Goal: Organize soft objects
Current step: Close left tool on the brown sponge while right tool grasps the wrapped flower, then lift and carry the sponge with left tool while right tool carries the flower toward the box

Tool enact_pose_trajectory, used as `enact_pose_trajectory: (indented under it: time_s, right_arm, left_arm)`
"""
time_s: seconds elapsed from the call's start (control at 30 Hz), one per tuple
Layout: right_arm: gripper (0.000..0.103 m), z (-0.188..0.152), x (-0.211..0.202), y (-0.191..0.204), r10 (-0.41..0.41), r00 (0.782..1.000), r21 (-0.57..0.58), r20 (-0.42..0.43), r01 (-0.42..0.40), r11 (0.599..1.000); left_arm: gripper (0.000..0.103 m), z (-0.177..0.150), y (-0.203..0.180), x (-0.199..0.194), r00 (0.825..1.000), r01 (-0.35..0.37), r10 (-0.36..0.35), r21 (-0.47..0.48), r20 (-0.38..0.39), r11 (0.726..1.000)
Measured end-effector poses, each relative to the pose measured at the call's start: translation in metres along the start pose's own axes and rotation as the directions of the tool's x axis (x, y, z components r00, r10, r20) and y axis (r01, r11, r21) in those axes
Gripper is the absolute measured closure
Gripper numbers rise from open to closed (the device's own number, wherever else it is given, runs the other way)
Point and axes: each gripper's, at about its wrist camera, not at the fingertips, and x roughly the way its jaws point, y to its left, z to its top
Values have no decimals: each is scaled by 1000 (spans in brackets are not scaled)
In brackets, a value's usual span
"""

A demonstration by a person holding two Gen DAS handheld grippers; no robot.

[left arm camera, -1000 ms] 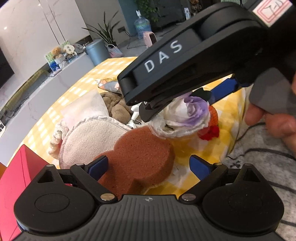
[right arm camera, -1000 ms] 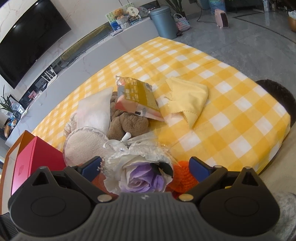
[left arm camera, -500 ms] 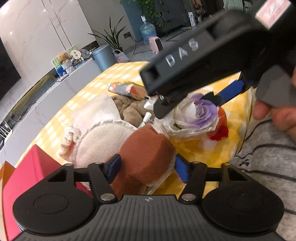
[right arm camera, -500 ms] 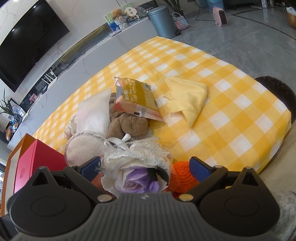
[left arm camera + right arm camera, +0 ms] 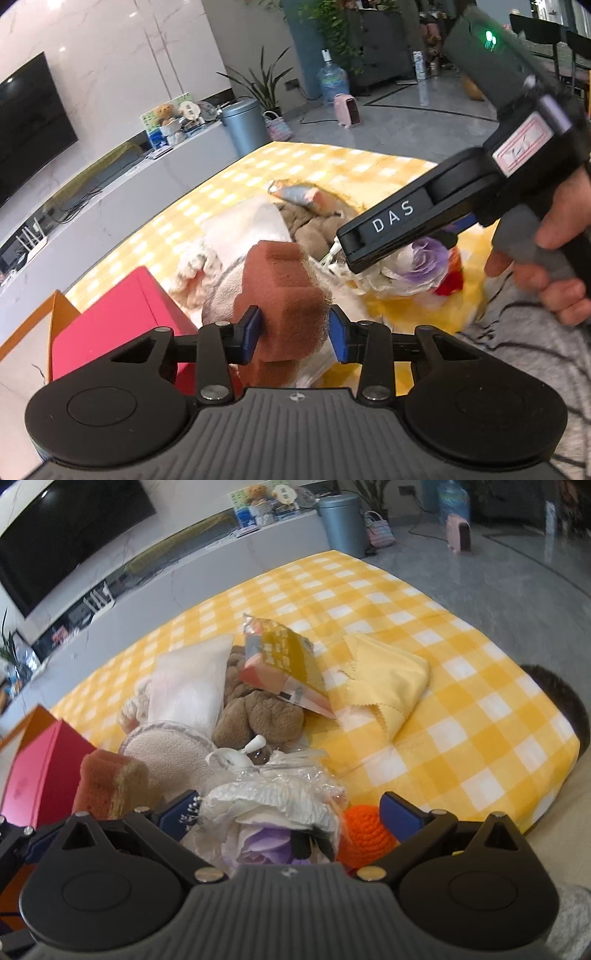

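The left gripper [image 5: 293, 334] is closing its fingers on the brown sponge [image 5: 286, 291], lifted above the pile with the red box [image 5: 122, 314] at nine o'clock, while the right gripper [image 5: 290, 812] hangs open over the wrapped flower [image 5: 273, 812]; the squashy sponge may slip free.

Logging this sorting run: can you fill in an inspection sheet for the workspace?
Surface: yellow checked tablecloth, creased.
Job's things: brown sponge; beige pad; brown plush; yellow cloth; wrapped purple flower; orange crochet ball.
Clutter: snack packet; red box.
Grippers: left tool closing on the sponge; right tool open around the flower.
Cables: along the floor near the pink heater.
Surroundings: television, bin.
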Motion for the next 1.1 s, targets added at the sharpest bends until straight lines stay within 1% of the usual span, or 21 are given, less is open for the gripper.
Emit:
enact_pose_trajectory:
  time_s: [0.1,0.13,0.17,0.23,0.27,0.33,0.37,0.47,0.53,0.6,0.73,0.8,0.87,0.93,1.03,1.1]
  right_arm:
    - [2,-1,3,7,-30,1000,-42,-1,30,999]
    - [2,-2,3,9,-35,999,-56,-2,35,998]
    - [2,-2,3,10,-40,999,-68,-2,40,997]
    - [4,-4,3,14,-45,999,-95,-3,44,994]
    - [6,-5,3,15,-42,999,-110,2,42,993]
    - [21,-6,-1,18,-25,999,-135,20,28,990]
    - [25,-7,-2,19,-6,1000,-141,18,9,990]
    - [31,-10,-4,20,7,1000,-153,10,-6,988]
    - [37,-12,-8,20,15,1000,-156,23,-12,988]
    - [40,-13,-11,19,32,999,-144,33,-27,989]
    - [42,-14,-17,13,75,996,-111,45,-69,991]
    - [42,-16,-21,11,96,994,-102,55,-90,991]
    - [42,-18,-27,11,115,991,-102,76,-107,989]
    - [42,-21,-35,9,142,985,-98,102,-132,986]
    - [42,-22,-43,4,193,975,-78,108,-185,980]
    - [42,-22,-44,-1,233,967,-51,104,-229,972]
  left_arm:
    - [55,1,-11,7,996,-94,94,35,3,995]
    - [55,3,-13,11,993,-116,116,36,-12,993]
    - [58,4,-14,15,991,-128,129,28,-32,991]
    - [63,6,-17,17,991,-128,129,36,-25,991]
    - [63,8,-18,19,992,-125,126,37,-24,991]
    - [66,11,-17,20,990,-140,141,32,-16,990]
    - [66,11,-15,19,990,-143,143,20,-16,990]
    - [67,12,-10,15,989,-146,146,-5,-19,989]
    - [67,8,-4,8,991,-136,135,-28,-10,990]
    - [67,7,1,1,993,-120,120,-57,6,991]
    - [67,9,10,-17,993,-99,105,-119,46,988]
    - [67,11,20,-25,993,-93,104,-194,48,977]
    - [67,11,34,-38,994,-54,80,-282,79,958]
    - [67,12,45,-52,991,-20,64,-339,118,941]
    - [67,12,59,-71,985,5,59,-366,163,931]
    - [68,11,63,-81,980,6,69,-369,189,929]
